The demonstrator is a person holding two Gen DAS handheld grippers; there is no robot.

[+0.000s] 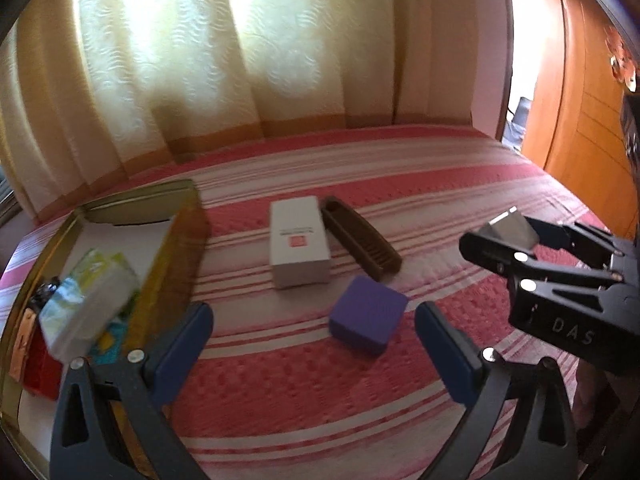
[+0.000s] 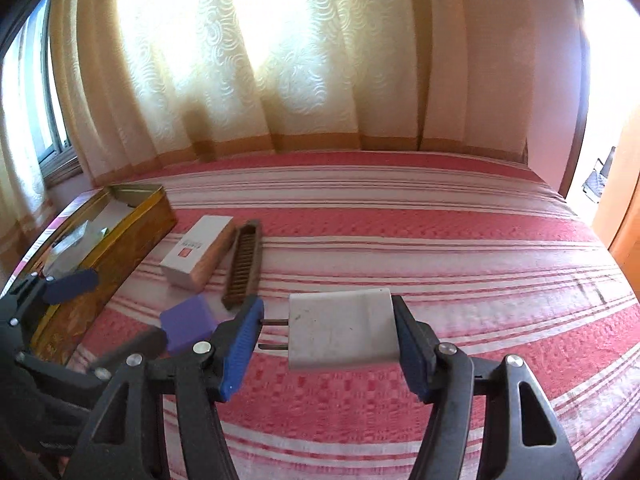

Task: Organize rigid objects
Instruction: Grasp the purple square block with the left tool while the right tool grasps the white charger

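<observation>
On the striped bedspread [image 1: 420, 184], the open gold tin [image 1: 176, 256] holds a tissue pack [image 1: 84, 312] and small items. Right of the tin lie a white box [image 1: 298, 246], a brown comb [image 1: 360, 240] and a purple block [image 1: 368, 320]. The left gripper [image 1: 314, 344] stands wide and empty beside the tin, while the right gripper [image 2: 328, 336] clamps a white plug adapter [image 2: 340, 330] farther right.

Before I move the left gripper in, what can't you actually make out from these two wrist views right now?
- Gold tin: contents blurred in the left wrist view; in the right wrist view its near wall hides most of them.
- White box: its label print is too small to read in either view.
- Left gripper: the right wrist view's left edge cuts it off.
- White charger: whether its prongs touch the right gripper's left pad.
</observation>
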